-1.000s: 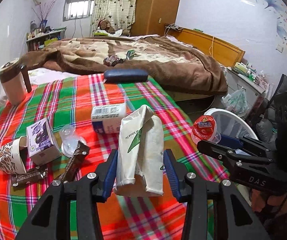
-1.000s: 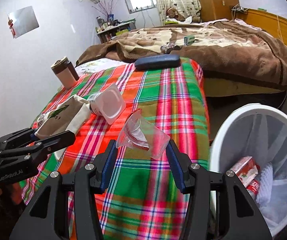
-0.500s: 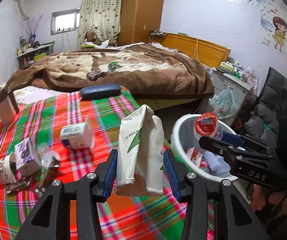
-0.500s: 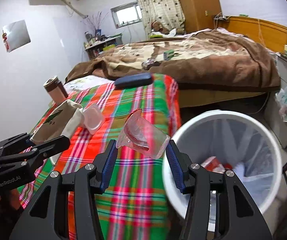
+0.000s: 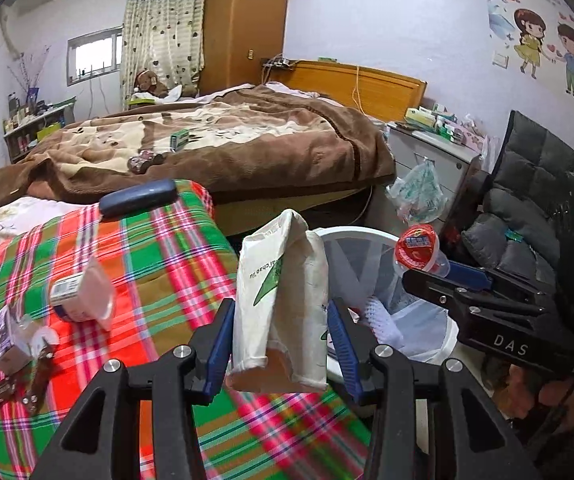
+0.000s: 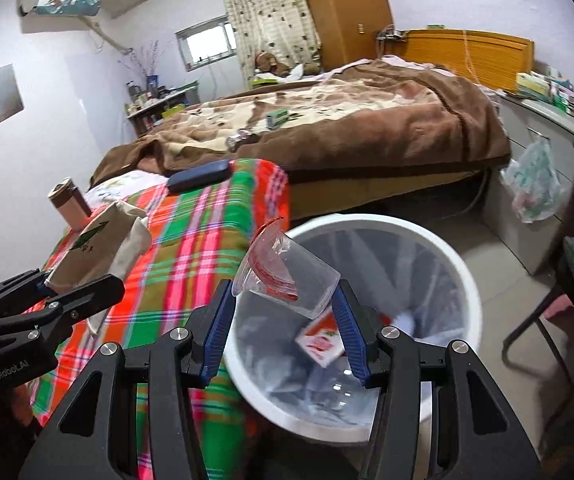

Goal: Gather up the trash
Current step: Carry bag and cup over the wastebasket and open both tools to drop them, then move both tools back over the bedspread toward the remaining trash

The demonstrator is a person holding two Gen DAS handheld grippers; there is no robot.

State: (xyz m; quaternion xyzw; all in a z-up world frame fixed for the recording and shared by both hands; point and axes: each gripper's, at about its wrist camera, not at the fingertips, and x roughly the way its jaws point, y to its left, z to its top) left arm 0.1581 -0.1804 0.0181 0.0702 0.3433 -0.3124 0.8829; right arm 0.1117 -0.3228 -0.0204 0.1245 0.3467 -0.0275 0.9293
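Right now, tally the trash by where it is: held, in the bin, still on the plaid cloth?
Held: 2 (white paper bag, clear plastic cup with red lid)
In the white bin: 1 red-and-white carton discernible
On the plaid cloth: at least 4
Total: at least 7

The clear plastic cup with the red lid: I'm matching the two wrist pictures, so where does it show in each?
Left wrist view: the cup is at right of centre, held in the right tool, above the white bin.
Right wrist view: the cup is at centre, between that tool's blue pads, over the bin.
Shared landmark: the dark blue case on the plaid cloth.
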